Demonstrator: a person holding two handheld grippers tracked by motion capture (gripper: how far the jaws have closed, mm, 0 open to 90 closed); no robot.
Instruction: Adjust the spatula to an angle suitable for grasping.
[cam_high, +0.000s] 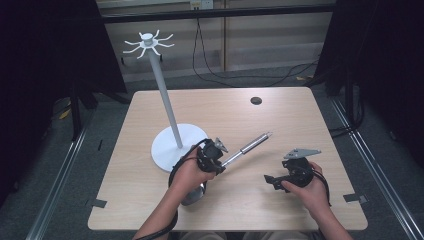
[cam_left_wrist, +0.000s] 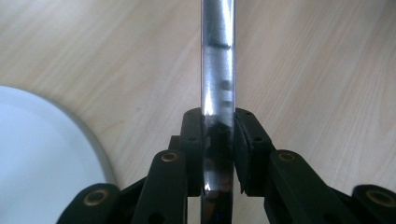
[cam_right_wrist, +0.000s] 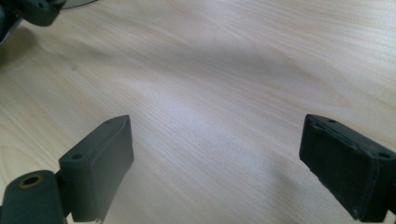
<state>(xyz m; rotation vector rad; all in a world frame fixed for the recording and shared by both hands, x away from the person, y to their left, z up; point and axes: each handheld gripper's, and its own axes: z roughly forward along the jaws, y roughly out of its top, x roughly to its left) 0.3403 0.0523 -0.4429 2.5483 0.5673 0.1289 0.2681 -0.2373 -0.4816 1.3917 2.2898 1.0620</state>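
Beside the white stand's round base (cam_high: 170, 150), on its right edge as I look down from the high view, I have my left gripper (cam_high: 220, 161) clamped on a shiny metal rod (cam_high: 250, 145). The rod slants up and away from the base toward the far right, clear of the tabletop (cam_high: 280, 115), and ends in a narrower tip. Through the left gripper view the rod (cam_left_wrist: 217, 70) runs straight up between both black jaws, which press against it on either side — the grip is firm, with the pale curve of the base (cam_left_wrist: 42, 154) at the lower left. A rounded metal part shows under my left hand (cam_high: 192, 175), nearer me than the base; I cannot tell whether it belongs to the rod. The stand's thin pole leans up from the base to a crown of curved white hooks (cam_high: 148, 43) at the far side. Well to the right of the base, my right hand (cam_high: 310, 187) holds the right gripper (cam_high: 270, 180) low over bare wood, pointing back toward the base. Its jaws stand wide apart in the right gripper view (cam_right_wrist: 217, 168) — nothing between them but wood grain. Far beyond the base, toward the right, a small dark round disc (cam_high: 256, 100) sits on the table.
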